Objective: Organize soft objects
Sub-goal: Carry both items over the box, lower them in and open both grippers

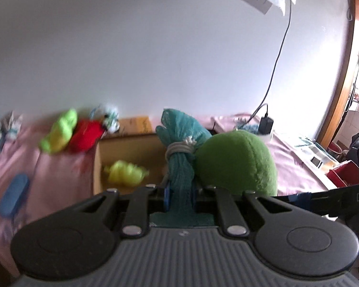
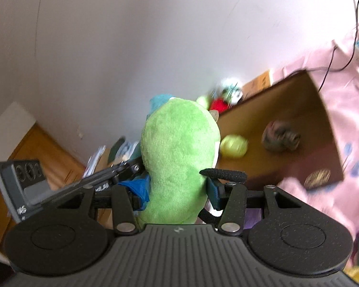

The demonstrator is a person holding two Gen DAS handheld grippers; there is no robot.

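Gripping teal knit bundle [image 1: 180,167] – left jaws; right jaws clamping green plush [image 2: 177,157].

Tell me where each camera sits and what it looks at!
Left wrist view: sits on the left tool, looking along it at the teal cloth bundle it grips, the cardboard box and the wall; only the tool shows.
Right wrist view: sits on the right tool, looking at the green plush toy it squeezes; the left tool shows too.
Both share: plush, box, yellow toy.
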